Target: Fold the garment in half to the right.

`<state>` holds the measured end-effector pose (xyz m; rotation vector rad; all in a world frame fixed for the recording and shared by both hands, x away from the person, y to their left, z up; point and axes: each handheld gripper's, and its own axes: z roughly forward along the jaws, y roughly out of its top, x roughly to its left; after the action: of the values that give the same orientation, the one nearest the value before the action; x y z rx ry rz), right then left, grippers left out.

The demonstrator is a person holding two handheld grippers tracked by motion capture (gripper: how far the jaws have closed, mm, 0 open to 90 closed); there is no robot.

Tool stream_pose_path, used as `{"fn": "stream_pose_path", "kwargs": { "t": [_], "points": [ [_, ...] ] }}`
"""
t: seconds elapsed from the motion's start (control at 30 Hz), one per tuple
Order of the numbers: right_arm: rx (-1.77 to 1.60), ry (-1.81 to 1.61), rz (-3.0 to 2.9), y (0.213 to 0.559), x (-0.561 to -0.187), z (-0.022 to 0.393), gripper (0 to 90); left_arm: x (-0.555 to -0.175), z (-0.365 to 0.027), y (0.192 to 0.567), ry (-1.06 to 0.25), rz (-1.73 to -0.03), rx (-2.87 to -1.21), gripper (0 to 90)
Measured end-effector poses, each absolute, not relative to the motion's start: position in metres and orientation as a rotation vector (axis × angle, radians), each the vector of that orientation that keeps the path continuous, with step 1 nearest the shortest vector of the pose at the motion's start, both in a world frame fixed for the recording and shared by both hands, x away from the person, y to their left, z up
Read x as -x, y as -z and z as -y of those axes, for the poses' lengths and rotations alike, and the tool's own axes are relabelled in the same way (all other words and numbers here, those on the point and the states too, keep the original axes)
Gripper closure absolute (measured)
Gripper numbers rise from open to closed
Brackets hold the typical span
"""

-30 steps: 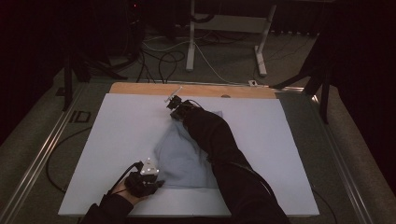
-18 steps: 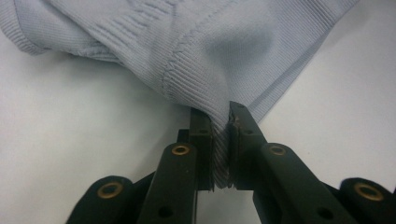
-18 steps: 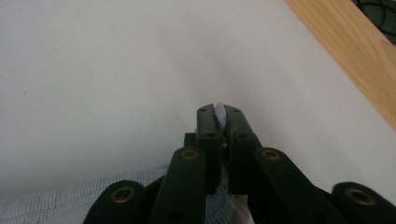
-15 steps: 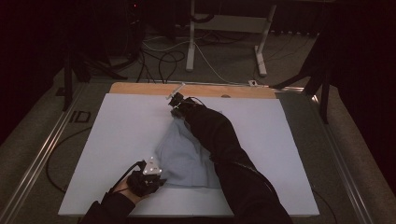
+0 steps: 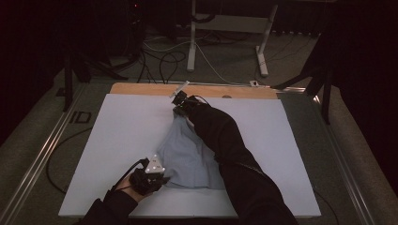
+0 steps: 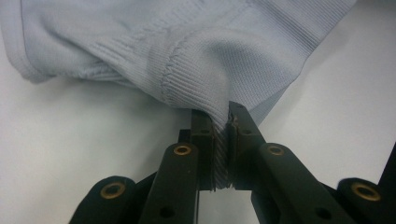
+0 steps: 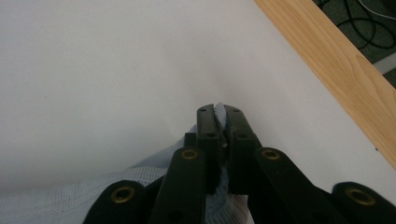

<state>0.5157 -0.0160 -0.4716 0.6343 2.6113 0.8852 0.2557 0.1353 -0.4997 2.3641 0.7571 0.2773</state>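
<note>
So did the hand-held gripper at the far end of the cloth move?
Yes. The right hand-held gripper moved farther away, toward the wooden strip, pulling the pale blue cloth longer.

Left tongs (image 5: 157,178) sit at 7 o'clock, jaws pinched together on fabric; right tongs (image 5: 179,100) reach out toward 12 o'clock, jaws likewise clamped, sleeve (image 5: 225,140) stretched long.

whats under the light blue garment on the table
Around the light blue knit garment lies the white table surface, so it likely continues beneath. Anything directly under the cloth is covered, and the right sleeve hides its right part.
</note>
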Motion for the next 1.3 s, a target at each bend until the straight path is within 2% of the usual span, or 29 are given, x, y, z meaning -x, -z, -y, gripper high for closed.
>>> {"fn": "stream_pose_path", "kwargs": {
  "t": [0.6,1.3],
  "points": [
    [-0.599,-0.992,-2.581,0.454,-0.511,0.043,86.8,-0.262,-0.122,0.477,-0.277,-0.586,-2.370,84.6],
    [-0.619,-1.057,-2.547,0.439,-0.511,0.078,86.8,-0.272,-0.086,0.460,-0.279,-0.356,-2.431,84.5]
  ]
}}
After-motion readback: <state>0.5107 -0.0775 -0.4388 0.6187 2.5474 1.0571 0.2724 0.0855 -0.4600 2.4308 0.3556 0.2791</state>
